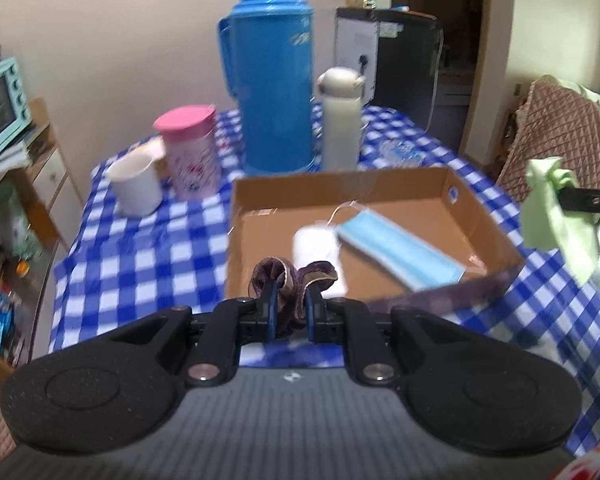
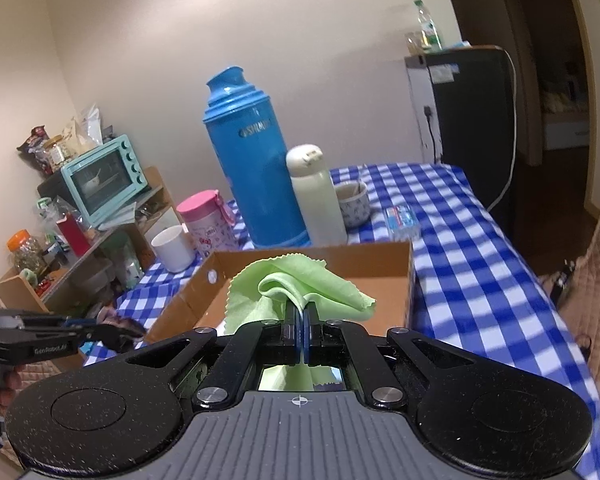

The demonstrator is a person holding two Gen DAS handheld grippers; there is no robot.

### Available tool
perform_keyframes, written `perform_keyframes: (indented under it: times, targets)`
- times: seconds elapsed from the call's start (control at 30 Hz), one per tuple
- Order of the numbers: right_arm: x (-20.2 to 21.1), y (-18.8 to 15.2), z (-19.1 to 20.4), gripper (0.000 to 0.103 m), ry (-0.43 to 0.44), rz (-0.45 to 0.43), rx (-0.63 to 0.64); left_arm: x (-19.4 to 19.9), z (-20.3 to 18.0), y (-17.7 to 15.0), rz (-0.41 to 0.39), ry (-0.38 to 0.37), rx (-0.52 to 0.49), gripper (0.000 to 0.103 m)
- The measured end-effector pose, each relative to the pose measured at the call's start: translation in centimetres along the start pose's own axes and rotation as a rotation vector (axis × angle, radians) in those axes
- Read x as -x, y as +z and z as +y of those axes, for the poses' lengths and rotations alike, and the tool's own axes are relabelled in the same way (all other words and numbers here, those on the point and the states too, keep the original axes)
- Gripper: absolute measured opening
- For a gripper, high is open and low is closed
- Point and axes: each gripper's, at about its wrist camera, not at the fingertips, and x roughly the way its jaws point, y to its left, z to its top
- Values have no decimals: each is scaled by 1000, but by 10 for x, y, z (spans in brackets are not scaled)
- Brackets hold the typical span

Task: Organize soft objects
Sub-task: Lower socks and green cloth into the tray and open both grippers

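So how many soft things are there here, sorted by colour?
Green: 1, the green cloth in the right gripper
Purple: 1, the purple strap in the left gripper
Blue: 1, the face mask in the cardboard box
White: 1, the white roll in the box
Total: 4

Home dining corner: checked-cloth table point(image 2: 472, 240), blue thermos point(image 2: 252, 160), mugs point(image 2: 174, 248), toaster oven point(image 2: 104, 176) on cluttered shelf point(image 2: 80, 252), fridge point(image 2: 468, 120), quilted chair cover point(image 1: 560, 136).
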Motion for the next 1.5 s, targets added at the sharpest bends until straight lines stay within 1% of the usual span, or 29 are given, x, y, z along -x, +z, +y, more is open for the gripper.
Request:
perform_keyframes:
  times: [0.2,0.43,0.8,0.97,1.03,1.13,1.17,1.2,1.33,1.5]
  targets:
    - [-24,14,2,2,-14,-11,38,-24,-20,28,-29,-38,-31,13]
    - [-59,21,2,2,-63,8,107,-51,-36,47,-31,-64,-58,13]
    - [-107,9,-16,2,-124,76,156,-102,-52,51,25,-92,-83,14]
    - [-118,4,-25,2,-139,104,153,-124,-61,49,58,-106,-89,14]
    - [-121,3,-28,2,-141,109,151,-131,-64,48,65,-106,-94,16]
    - [-124,2,-31,2,-145,111,150,-137,-66,49,67,-98,-88,25]
    - [-125,2,-32,2,-146,111,150,-138,-66,49,67,-97,-88,32]
    - [-126,2,-33,2,-145,112,150,-139,-66,49,64,-97,-88,35]
    - [-127,1,-33,2,-148,116,154,-140,-60,52,63,-90,-75,40]
    - [-129,0,-34,2,-149,116,153,-138,-47,51,71,-66,-47,40]
